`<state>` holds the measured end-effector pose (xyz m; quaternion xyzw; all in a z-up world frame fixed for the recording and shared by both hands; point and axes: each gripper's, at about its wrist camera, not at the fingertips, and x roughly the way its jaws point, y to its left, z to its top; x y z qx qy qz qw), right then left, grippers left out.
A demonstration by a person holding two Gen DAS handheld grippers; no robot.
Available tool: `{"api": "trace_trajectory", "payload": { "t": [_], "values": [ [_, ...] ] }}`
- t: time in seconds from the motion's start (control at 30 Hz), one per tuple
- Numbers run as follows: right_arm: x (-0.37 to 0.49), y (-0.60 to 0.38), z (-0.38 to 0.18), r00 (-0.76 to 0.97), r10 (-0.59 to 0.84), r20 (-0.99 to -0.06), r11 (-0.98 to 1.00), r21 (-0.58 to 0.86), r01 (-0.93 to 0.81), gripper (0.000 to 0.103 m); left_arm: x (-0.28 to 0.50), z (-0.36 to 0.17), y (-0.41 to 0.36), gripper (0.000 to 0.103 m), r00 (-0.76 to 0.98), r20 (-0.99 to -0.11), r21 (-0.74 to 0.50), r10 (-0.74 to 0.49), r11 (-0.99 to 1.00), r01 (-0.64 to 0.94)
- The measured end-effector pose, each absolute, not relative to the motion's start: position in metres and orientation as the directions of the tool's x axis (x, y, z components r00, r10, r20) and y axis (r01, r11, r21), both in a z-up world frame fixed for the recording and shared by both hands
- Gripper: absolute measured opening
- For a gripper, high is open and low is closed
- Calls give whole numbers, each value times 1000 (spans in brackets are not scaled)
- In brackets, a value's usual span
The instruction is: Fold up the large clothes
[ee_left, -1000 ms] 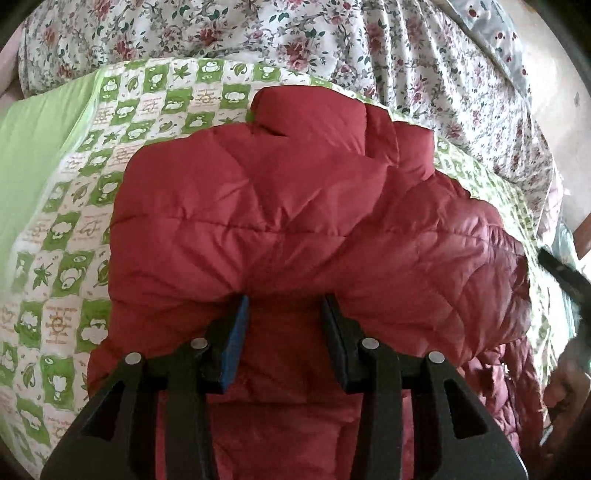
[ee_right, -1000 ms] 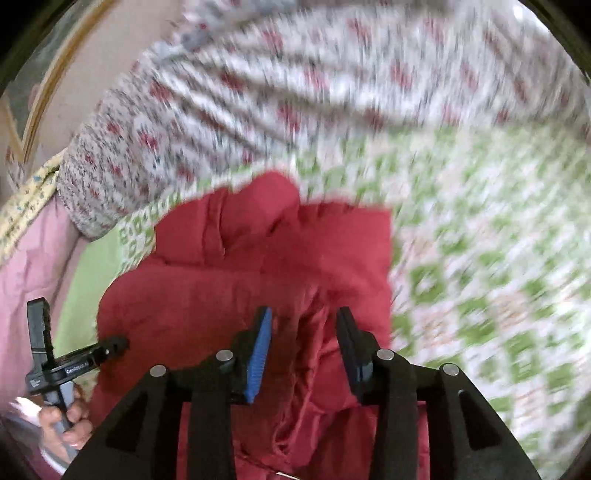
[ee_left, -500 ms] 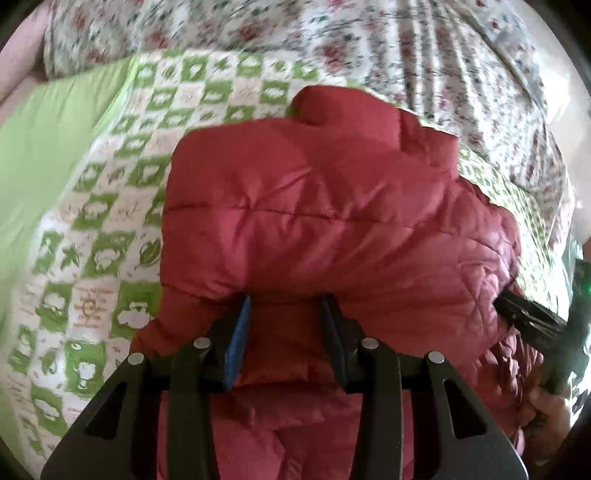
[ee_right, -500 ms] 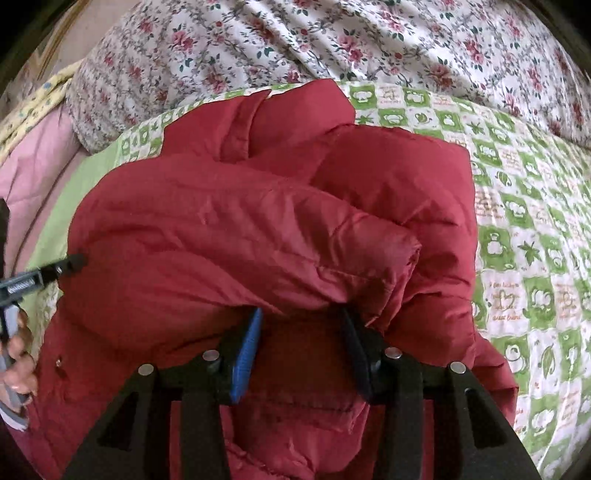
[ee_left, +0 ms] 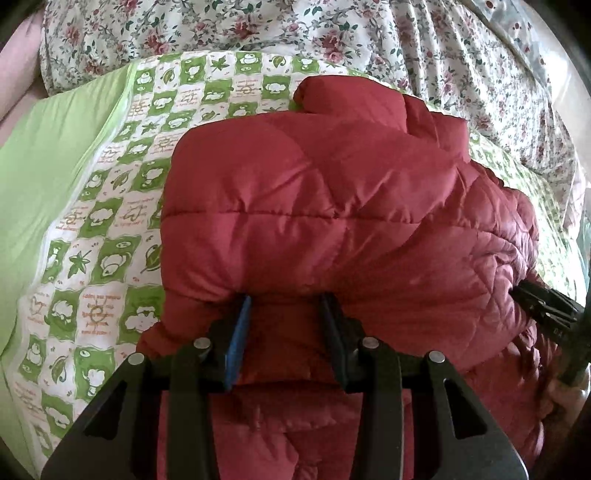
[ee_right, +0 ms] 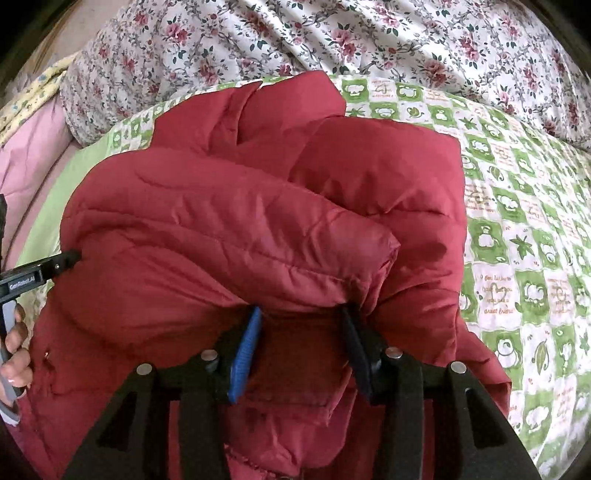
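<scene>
- The jacket (ee_left: 332,229), red and quilted, lies on the green-checked sheet (ee_left: 110,229), already doubled over into a thick bundle; the floral quilt (ee_left: 332,33) is bunched behind it.
- Left of the jacket, the sheet shows a plain green border, then squares with leaves, mushroom-like shapes and small orange script too small to read in the left wrist view.
- The left gripper (ee_left: 284,306) sits at the jacket's near folded edge. Its jaws stand narrow with puffy fabric bulging between and over them. I judge it pinches the fold.
- The right gripper (ee_right: 301,314) is at the jacket's near edge further right, by the cuff-like hem. Its jaws have just been opening a little, with red fabric between them. Whether the pads still press on it, I cannot tell.
- To do this step well, I judge both grippers should keep the top layer level, press the padding flat so air leaves it, and line the near edges up before letting go; down fabric is slippery and tends to spring back.
- Writing: in the right wrist view the other gripper's black body at the jacket's left bears a white label, too blurred to read with any certainty.
- Right of the jacket, the sheet's squares carry looping script; nothing in it is sure.
</scene>
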<state>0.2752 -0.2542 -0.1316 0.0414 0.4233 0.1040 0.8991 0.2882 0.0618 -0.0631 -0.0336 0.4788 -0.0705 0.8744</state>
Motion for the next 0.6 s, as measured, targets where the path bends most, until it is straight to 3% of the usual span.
{"api": "trace_trajectory", "payload": {
  "t": [0.6],
  "values": [
    [224,-282,-103,621,322,-714,940,320,-119,51,250,-40,73,43,513,-840,-170,-174,984,56]
  ]
}}
